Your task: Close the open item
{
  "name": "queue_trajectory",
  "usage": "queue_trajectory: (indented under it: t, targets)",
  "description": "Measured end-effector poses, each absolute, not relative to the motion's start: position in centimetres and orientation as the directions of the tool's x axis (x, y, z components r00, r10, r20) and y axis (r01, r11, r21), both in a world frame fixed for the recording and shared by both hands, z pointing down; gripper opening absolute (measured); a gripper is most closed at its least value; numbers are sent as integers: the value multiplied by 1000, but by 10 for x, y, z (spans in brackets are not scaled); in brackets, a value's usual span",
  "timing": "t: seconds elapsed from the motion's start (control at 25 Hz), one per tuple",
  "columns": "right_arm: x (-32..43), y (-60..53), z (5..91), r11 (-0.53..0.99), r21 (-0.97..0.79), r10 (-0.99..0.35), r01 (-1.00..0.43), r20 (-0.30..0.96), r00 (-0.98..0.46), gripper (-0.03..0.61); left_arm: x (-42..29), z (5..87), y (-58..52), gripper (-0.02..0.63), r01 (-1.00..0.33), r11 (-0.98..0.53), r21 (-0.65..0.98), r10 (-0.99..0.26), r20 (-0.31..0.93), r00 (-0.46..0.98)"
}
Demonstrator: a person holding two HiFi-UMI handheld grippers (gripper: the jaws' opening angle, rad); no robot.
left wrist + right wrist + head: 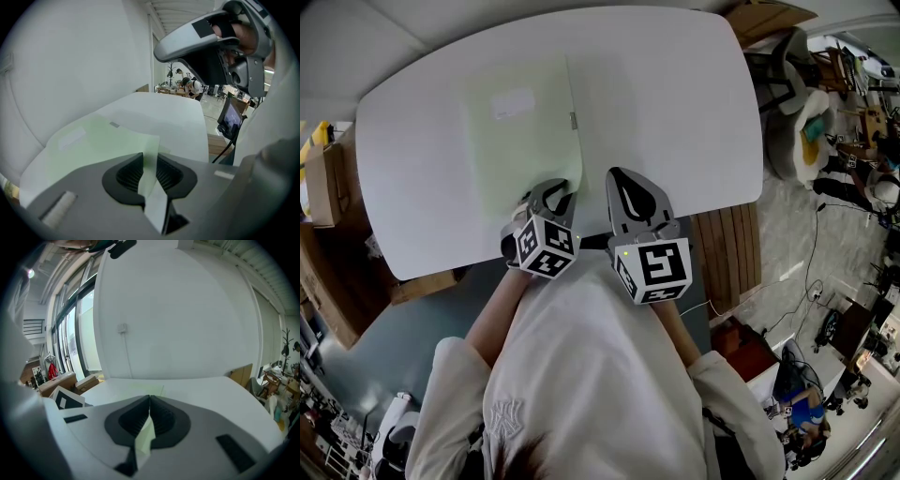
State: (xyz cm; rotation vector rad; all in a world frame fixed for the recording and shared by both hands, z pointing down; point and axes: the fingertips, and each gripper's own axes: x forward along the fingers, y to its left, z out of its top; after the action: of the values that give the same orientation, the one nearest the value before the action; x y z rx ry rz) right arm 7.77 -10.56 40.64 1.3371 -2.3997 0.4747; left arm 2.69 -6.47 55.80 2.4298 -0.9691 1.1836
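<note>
A pale green folder [525,131] lies flat on the white table [675,94], with a white label [513,103] on its cover and a small grey tab [573,120] on its right edge. My left gripper [551,195] is at the folder's near right corner. In the left gripper view the folder [103,140] sends a thin raised corner up between the jaws of that gripper [150,171], which stand a little apart around it. My right gripper [619,178] rests just right of the folder. Its jaw tips [149,399] meet, and a pale sliver shows behind them.
The table's near edge runs just under both grippers. A slatted wooden bench [727,253] stands off the near right corner. Cardboard boxes [323,178] sit at the left, and a chair with clutter [797,103] at the far right.
</note>
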Motion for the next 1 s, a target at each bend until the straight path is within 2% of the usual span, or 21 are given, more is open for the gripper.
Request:
queue_trajectory:
  t: [0.52,1.0]
  targets:
    - [73,-102,403,508,-116,-737,-853,454,-501,9,31,560,-61,94,-619,-779,-99,-441,789,428]
    - [71,-101,404,504,-116,-739,-856,454,-497,9,32,562,-60,101,-619,-782,-79,-431,785,445]
